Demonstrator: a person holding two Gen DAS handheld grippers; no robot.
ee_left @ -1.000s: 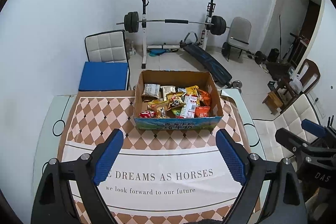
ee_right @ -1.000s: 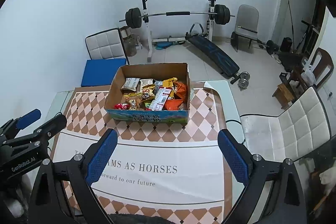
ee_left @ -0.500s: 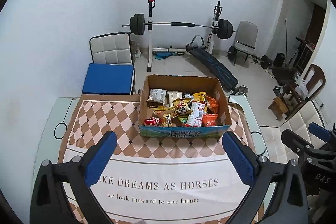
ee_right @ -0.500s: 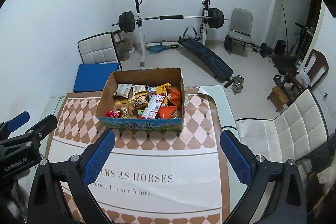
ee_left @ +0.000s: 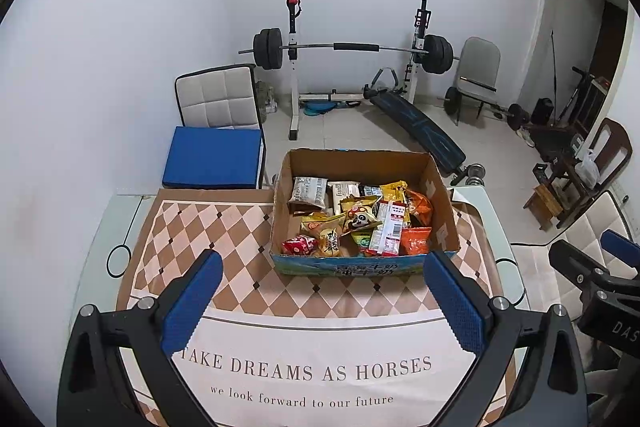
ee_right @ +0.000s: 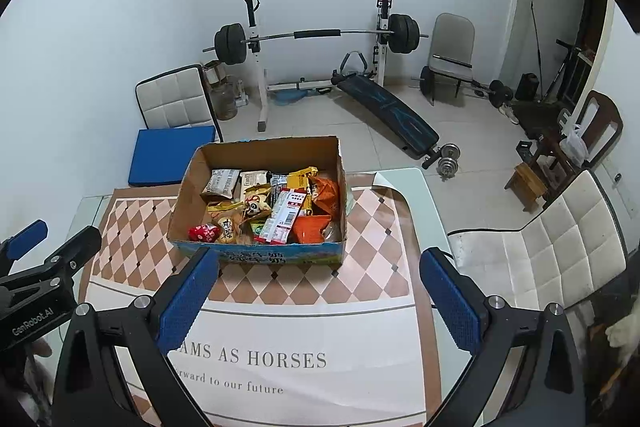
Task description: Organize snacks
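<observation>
Overhead, the left gripper (ee_left: 322, 301) hovered above the patterned cloth (ee_left: 224, 223) on the table (ee_left: 100, 227), its blue fingers (ee_left: 192, 301) spread wide and holding nothing. Ahead of it sat an open cardboard box (ee_left: 362, 163) filled with snacks (ee_left: 360, 219): a red packet (ee_left: 298, 245) near the front left corner and an orange bag (ee_left: 416, 245) at the front right. Further right, the right gripper (ee_right: 318, 301) also hovered with fingers (ee_right: 450, 303) wide apart and empty, the box lying just ahead of its left finger.
</observation>
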